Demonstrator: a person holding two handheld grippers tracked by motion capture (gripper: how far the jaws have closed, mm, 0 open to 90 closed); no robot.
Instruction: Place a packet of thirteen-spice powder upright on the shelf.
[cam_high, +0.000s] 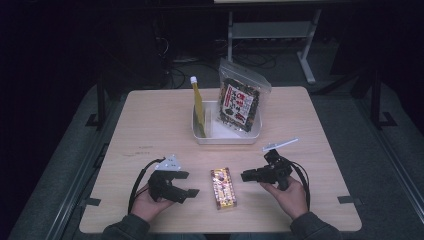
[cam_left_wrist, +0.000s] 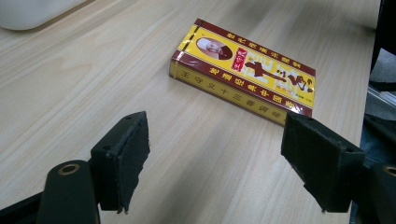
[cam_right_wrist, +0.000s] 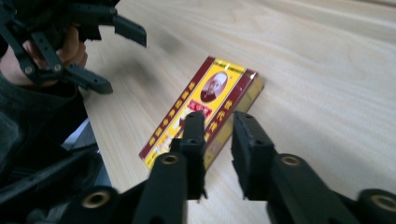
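Left gripper: sitting low over the table in the person's left hand, jaws standing wide apart with nothing between them, pointing across toward the box.
Right gripper: resting in the right hand, jaws drawn near together with a narrow gap and gripping nothing; aiming leftward at the box, apart from it.
Box: lying flat, face up, on the table between the two grippers, near the front edge.
Box long axis: running roughly front to back in the high view, with a slight slant; the portrait end is pointing away from the person, toward the tray.
Tray: white, sitting well behind the box at mid-table, holding a yellow tube standing upright and a printed snack bag leaning against its back wall.
Hard to make out: in the right gripper view the box's near corner is hiding behind the jaws; the box lettering is too small to read from above; the room beyond the table is staying dark.
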